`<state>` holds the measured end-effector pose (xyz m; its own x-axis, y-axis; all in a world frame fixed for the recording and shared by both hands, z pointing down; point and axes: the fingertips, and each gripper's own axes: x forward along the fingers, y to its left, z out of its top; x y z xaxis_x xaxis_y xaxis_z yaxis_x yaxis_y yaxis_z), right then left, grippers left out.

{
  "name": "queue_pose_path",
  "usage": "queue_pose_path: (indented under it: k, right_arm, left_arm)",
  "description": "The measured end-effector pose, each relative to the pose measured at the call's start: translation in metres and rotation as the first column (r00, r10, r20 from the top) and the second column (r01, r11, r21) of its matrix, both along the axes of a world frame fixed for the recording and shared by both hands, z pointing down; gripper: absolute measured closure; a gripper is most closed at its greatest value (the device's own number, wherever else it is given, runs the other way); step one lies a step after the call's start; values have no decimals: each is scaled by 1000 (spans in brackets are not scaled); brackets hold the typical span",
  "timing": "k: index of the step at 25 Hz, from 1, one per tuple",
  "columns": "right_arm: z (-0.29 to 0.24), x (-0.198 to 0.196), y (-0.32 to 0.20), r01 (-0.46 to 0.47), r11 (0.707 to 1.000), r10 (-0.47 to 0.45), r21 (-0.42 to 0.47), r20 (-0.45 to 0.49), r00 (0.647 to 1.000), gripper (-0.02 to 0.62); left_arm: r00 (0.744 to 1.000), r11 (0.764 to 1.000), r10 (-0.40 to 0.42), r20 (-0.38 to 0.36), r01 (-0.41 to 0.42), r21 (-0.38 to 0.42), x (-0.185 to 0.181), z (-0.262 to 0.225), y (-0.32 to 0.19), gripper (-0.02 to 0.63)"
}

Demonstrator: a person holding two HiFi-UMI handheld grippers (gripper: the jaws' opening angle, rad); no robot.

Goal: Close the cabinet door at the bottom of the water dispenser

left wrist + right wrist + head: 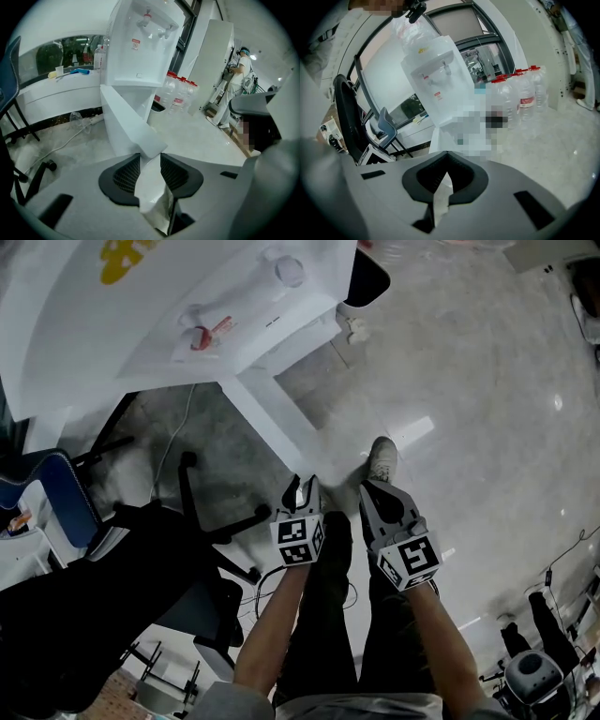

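The white water dispenser stands ahead of me, also visible in the left gripper view and the right gripper view. Its bottom cabinet door hangs wide open, swung out toward me. My left gripper is at the door's free edge. In the left gripper view the door runs down into the jaws, and the left gripper is shut on its corner. My right gripper hangs just to the right, clear of the door. The right gripper is shut, with nothing between its jaws.
A black office chair stands close on my left, a blue chair behind it. A cable trails on the floor under the curved counter. Packed water bottles sit right of the dispenser. A person stands farther right. My shoe is near the door.
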<state>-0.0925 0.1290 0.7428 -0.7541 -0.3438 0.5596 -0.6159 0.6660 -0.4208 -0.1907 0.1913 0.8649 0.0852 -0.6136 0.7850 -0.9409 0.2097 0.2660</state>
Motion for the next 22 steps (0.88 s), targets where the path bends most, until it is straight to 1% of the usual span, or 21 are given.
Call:
queue_pose_path:
  k: [9,14,18,22]
  right_arm:
    - [2,28,-34,-29,999,29,-14,8,1000,588]
    - [1,46,-60,-29,999,29,-13,12,1000,588]
    - [-3,58,-81,-22,1000,22,0,14,1000,588]
    - [-3,72,-107,-50,999,50,10,7,999,588]
  left_arm:
    - [998,998,-60,-15,59,-29,24,1,-36,474]
    - [992,992,-120,-29,119,-45,37,1,-62,476]
    - [984,983,-175,-42,172,-65,44,0,-81,477]
    - [983,982,-178,-43,175,-76,49,1,-105,485]
